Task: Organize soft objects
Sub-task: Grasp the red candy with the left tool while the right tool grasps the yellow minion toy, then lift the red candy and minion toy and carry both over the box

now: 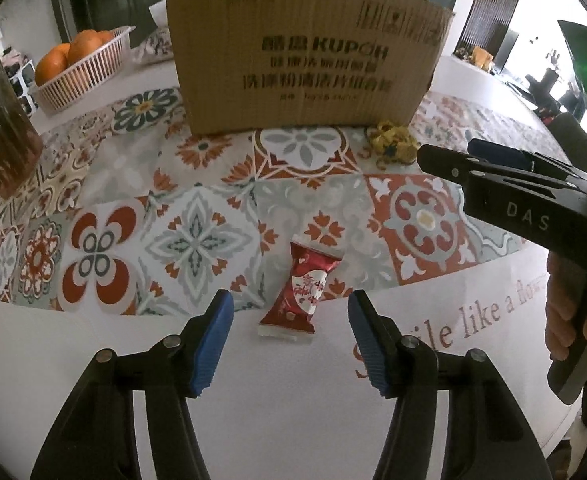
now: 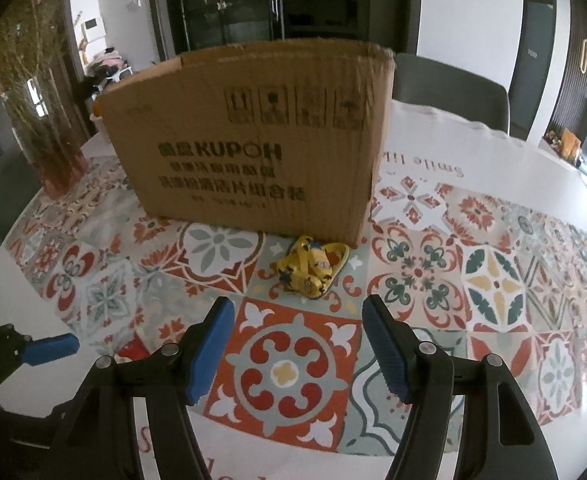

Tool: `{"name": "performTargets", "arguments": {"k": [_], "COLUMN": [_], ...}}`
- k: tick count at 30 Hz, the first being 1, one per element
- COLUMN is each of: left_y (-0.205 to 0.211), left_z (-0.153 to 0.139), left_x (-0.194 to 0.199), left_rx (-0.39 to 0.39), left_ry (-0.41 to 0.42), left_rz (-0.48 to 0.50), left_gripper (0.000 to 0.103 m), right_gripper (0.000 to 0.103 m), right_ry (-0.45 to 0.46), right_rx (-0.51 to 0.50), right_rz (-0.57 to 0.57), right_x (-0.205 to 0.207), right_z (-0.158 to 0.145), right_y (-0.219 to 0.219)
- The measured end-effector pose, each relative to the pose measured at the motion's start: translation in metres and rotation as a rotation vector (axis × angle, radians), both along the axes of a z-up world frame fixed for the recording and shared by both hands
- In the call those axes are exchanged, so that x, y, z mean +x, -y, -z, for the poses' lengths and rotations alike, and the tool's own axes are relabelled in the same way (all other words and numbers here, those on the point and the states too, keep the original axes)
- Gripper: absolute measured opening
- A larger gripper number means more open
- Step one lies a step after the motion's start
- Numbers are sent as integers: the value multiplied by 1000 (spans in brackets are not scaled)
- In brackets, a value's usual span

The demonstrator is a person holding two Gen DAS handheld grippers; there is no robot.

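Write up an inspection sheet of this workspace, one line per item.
Surface: tablecloth with tile pattern and a white printed border, covering a table.
Job's things: red snack packet lying near the table edge; yellow soft toy lying at the foot of the cardboard box, which stands upright.
Clutter: basket of oranges and a vase of dried stems behind and left of the box.
Grippers: left tool open, straddling the packet without touching it; right tool open, empty, short of the toy.
Cables: nothing seen.
Surroundings: dark glass cabinet, grey chair behind the table.
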State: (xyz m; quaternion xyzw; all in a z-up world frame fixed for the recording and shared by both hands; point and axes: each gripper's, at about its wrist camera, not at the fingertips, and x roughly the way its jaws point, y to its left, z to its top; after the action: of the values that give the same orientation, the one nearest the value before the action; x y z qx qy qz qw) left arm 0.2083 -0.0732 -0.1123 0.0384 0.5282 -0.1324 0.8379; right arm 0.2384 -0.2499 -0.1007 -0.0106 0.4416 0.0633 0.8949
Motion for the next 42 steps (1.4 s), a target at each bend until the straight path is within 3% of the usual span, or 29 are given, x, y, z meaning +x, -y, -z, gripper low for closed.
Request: {"name": "performTargets", "arguments": {"k": [5,13,20,31,34,42], "left_y": [2,6,9,8,8,5], "left_z": [11,21,22,22,21,21], "left_x": [4,10,11,12,10,10], "left_rx": [11,19,54,44,41,13], "left_ry": [-25,-37,-8,2,2,2], "left_rz": [-4,-14,-31,-65,-72,-79], "left_gripper": [57,45,25,23,23,22], "right_gripper": [68,68,68,65,58,54], "right_ry": [-23,-39,-50,-41,-45,-17], "right_rx": [2,-6,-20,-62,-48,-9], "right_rz": [14,14,9,-16,-7,17], "right_x": [9,28,44,63,65,55], "right_z": [12,26,39,47,50,46], "right_y": [4,6,4,-10,-11,-1]}}
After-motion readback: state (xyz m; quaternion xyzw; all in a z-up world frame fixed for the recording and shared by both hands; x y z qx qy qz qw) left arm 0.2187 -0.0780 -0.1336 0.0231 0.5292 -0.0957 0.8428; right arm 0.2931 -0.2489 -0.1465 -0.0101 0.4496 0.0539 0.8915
